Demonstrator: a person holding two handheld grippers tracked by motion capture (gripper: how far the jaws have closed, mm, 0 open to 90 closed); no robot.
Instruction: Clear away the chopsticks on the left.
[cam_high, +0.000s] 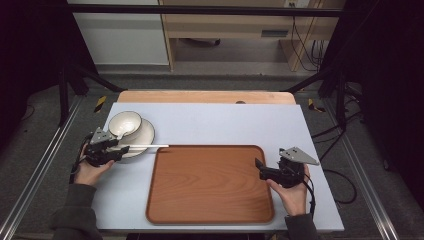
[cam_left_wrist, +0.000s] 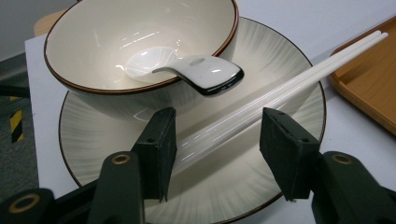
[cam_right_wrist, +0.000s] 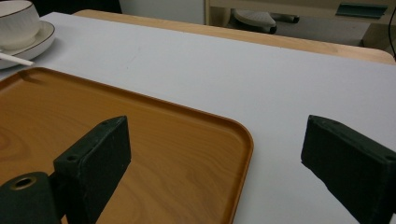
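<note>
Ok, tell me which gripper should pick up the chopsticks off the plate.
Left. The left gripper already has its jaws on either side of the chopsticks on the plate, not yet pinching. The right gripper hangs open by the tray, far off.

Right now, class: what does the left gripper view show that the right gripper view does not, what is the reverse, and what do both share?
Left gripper view alone: a white ceramic spoon resting in the bowl, and the left gripper astride the chopsticks.

Right gripper view alone: the wide-open right gripper over the tray's corner.

Both: the cream brown-rimmed bowl on its ribbed plate, white chopsticks, brown wooden tray and pale table.
</note>
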